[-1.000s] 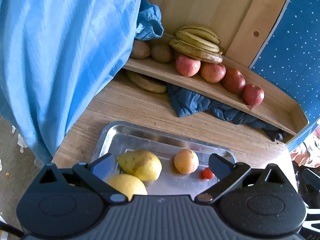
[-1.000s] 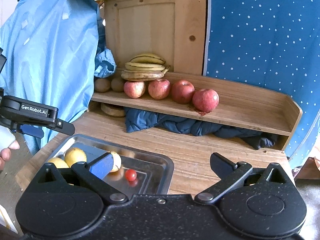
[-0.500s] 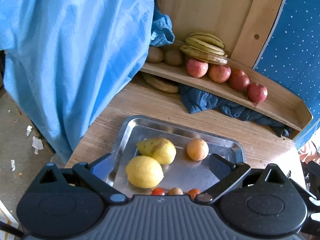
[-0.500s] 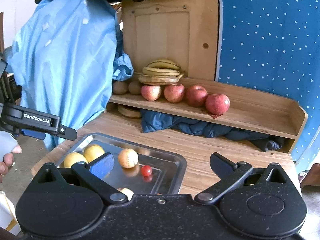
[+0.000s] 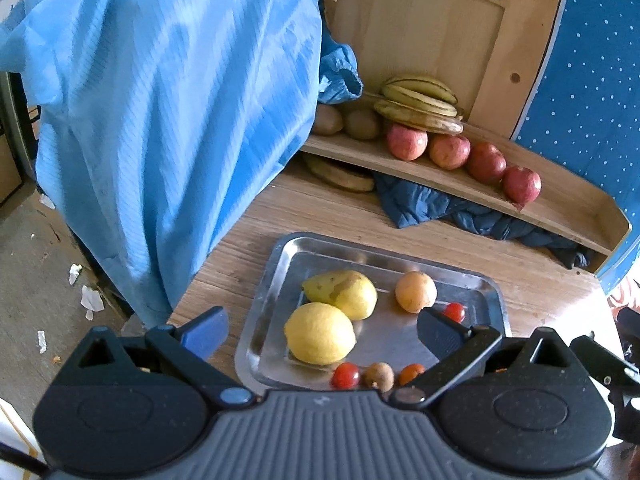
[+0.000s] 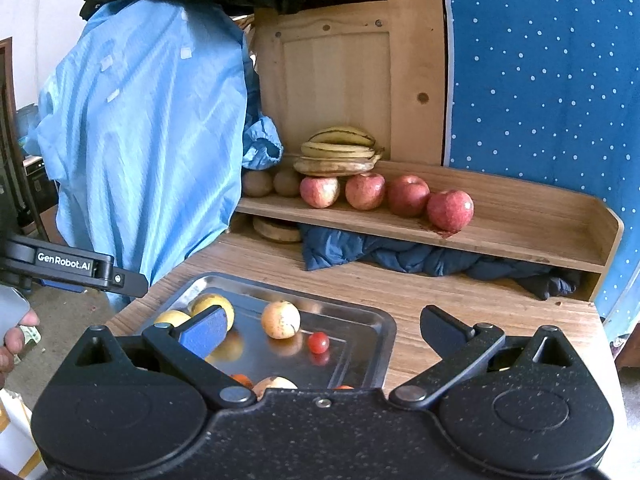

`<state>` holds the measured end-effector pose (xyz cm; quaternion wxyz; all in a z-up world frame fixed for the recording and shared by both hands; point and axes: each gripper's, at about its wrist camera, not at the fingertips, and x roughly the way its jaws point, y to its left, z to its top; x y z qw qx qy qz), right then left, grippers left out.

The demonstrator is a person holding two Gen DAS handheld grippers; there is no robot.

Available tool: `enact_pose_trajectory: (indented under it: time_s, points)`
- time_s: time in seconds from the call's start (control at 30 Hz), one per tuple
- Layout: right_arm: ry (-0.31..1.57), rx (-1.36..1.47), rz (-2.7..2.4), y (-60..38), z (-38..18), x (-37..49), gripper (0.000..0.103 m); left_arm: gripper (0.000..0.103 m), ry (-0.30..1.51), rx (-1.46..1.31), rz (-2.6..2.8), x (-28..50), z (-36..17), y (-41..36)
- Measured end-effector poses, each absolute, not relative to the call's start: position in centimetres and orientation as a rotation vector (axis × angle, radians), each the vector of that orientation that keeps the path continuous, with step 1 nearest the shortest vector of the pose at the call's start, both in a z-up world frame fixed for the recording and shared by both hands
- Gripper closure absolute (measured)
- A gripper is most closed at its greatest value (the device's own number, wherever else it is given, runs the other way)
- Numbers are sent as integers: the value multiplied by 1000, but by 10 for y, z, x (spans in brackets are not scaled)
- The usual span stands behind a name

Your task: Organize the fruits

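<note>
Hovering over near edge of metal tray on desk, left claw jaws wide, holding nothing; right claw also wide, empty. Tray holds lemon, pear, orange, cherry tomatoes. Apples, bananas on far shelf

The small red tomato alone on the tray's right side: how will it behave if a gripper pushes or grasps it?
The tomato looks round and smooth, so it would probably roll on the shiny metal tray. Being small with thin skin, it may slip or bruise.
</note>
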<state>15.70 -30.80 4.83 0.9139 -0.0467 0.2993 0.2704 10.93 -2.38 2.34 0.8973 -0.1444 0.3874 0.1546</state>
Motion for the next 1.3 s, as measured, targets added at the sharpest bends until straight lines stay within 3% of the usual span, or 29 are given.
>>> enact_pose_trajectory:
  time_s: [1.3]
  points:
    - [659, -59, 388, -233, 46, 57, 1, 1, 770, -195, 124, 25, 3, 37]
